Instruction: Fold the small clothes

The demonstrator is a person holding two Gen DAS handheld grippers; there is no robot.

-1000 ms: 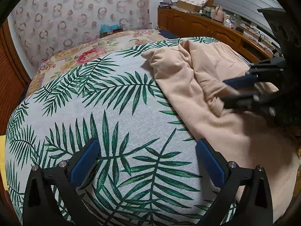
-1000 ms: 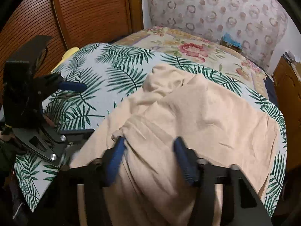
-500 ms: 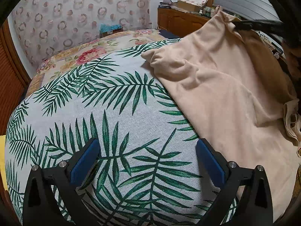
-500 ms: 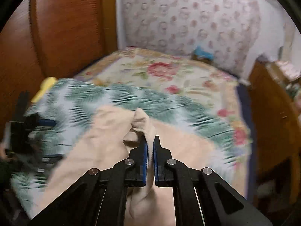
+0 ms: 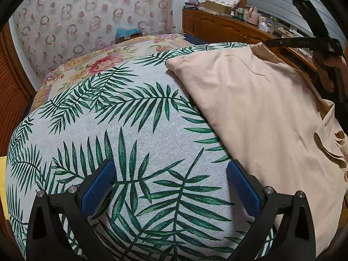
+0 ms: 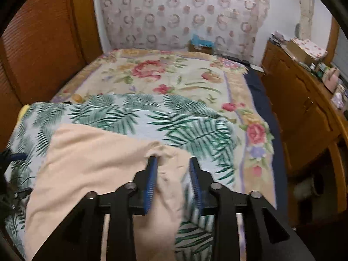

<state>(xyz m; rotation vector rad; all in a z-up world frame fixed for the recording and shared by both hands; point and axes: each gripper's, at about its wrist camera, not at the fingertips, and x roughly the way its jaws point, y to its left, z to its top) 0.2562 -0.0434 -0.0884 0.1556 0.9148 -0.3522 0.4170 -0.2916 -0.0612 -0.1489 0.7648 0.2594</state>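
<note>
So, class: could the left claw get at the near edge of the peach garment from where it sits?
Probably yes. The left claw is open over bare leaf-print cloth, and the peach garment begins beside its right finger, nothing between.

The right wrist view is motion-blurred. The peach cotton garment (image 6: 91, 158) runs under the right tongs (image 6: 173, 163), whose opening jaws leave it unclear whether the pads touch cloth. Small items on the brown wooden dresser (image 5: 219, 25) are too tiny to identify.
</note>
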